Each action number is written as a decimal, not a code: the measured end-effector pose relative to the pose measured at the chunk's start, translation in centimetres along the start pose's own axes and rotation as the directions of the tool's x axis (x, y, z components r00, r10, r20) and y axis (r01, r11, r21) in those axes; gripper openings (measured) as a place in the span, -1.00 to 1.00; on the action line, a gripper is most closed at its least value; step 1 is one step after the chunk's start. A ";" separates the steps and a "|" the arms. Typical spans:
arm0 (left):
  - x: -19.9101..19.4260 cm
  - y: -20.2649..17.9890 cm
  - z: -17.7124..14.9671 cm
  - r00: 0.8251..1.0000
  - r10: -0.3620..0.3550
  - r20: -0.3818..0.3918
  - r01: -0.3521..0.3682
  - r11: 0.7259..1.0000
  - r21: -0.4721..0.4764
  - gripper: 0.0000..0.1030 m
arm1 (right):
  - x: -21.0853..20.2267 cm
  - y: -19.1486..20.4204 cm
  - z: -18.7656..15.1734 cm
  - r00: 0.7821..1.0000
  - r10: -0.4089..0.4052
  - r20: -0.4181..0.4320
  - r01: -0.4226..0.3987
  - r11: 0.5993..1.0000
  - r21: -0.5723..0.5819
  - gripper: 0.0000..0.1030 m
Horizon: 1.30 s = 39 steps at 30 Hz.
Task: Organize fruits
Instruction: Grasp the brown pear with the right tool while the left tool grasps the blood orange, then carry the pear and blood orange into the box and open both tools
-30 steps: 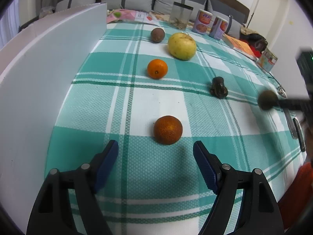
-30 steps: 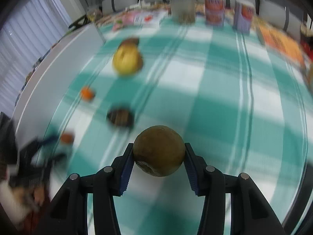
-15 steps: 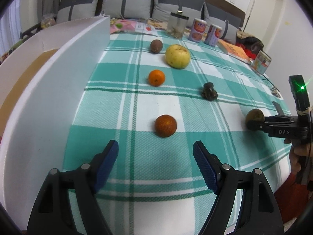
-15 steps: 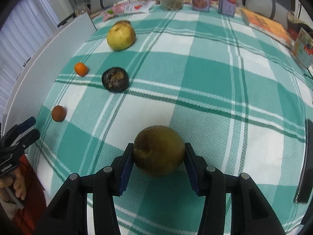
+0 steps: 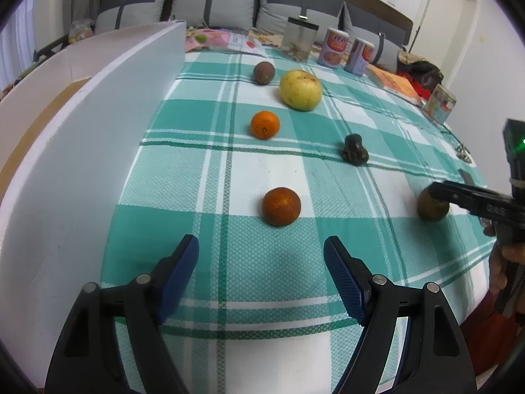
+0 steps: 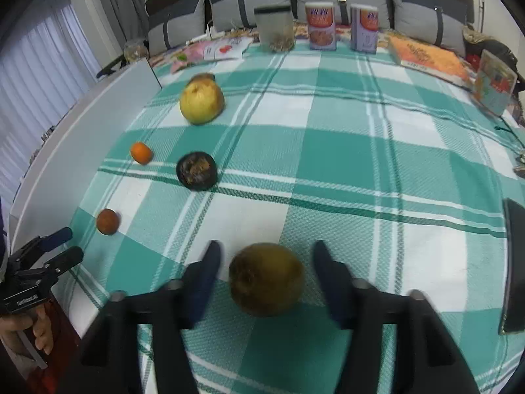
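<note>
Fruits lie on a green-and-white checked tablecloth (image 5: 295, 262). A dark orange (image 5: 281, 206) lies just ahead of my open, empty left gripper (image 5: 261, 266). Farther off are a small orange (image 5: 265, 124), a big yellow fruit (image 5: 300, 89), a brown round fruit (image 5: 263, 72) and a dark shrivelled fruit (image 5: 354, 149). My right gripper (image 6: 264, 262) is open, its jaws on either side of a brown-green fruit (image 6: 265, 279) that rests on the cloth; that fruit also shows in the left wrist view (image 5: 432, 204).
A white board (image 5: 82, 138) stands along the cloth's left side. A jar (image 6: 274, 28), two cans (image 6: 321, 26), a book (image 6: 426, 54) and a small box (image 6: 495, 82) line the far and right edges. A dark phone (image 6: 513, 262) lies at the right.
My right gripper lowered the brown-green fruit to the cloth and opened off it. My left gripper stayed open near the dark orange.
</note>
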<state>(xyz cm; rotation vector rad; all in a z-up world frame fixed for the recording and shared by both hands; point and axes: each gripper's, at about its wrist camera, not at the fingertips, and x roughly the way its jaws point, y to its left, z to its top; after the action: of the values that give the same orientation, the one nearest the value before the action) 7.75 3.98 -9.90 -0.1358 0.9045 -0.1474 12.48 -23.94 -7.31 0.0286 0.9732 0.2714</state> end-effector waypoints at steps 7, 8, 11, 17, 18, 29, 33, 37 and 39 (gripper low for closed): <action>0.7 -0.8 0.1 0.998 -0.061 -0.005 0.061 0.998 0.026 0.54 | -3.6 0.5 -5.5 0.988 -0.134 0.074 0.136 0.990 -0.027 0.80; 1.1 -1.1 0.1 0.998 -0.056 -0.007 0.056 0.998 0.040 0.53 | -3.5 0.8 -6.4 0.987 -0.148 0.060 0.151 0.988 -0.042 0.80; 2.6 -2.2 1.0 1.000 -0.019 -0.002 0.019 0.996 0.083 0.49 | -2.9 1.0 -6.9 0.986 -0.163 0.021 0.164 0.984 -0.074 0.80; 5.1 -3.0 1.3 0.999 0.030 -0.025 -0.026 0.988 0.150 -0.40 | -2.5 0.4 -7.0 0.988 -0.148 0.036 0.150 0.987 -0.059 0.80; 5.0 -3.0 1.2 0.999 0.025 -0.024 -0.021 0.989 0.150 -0.42 | -2.5 0.4 -7.1 0.988 -0.147 0.041 0.149 0.987 -0.065 0.80; 2.6 -2.2 0.3 0.996 -0.054 -0.065 0.058 0.996 0.069 -0.45 | 1.2 2.0 -4.5 0.992 -0.120 0.047 0.124 0.988 -0.089 0.38; 2.1 -2.5 0.2 0.995 -0.070 -0.077 0.075 0.995 0.070 -0.46 | 1.3 1.3 -4.0 0.993 -0.116 0.036 0.117 0.993 -0.024 -0.07; -1.0 -2.3 1.8 0.987 -0.143 -0.071 0.144 0.990 0.007 -0.46 | -0.6 2.8 -2.6 1.000 -0.015 0.005 0.015 0.999 -0.028 -0.07; -3.8 -1.5 3.6 0.983 -0.178 -0.044 0.177 0.984 -0.029 -0.46 | -1.5 5.1 -0.7 0.998 0.064 -0.029 -0.065 0.997 -0.051 -0.07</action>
<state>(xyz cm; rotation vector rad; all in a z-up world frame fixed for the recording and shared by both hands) 8.16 3.38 -4.48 -0.2372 0.9408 -0.3068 9.98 -19.47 -5.74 0.0091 0.9927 0.3573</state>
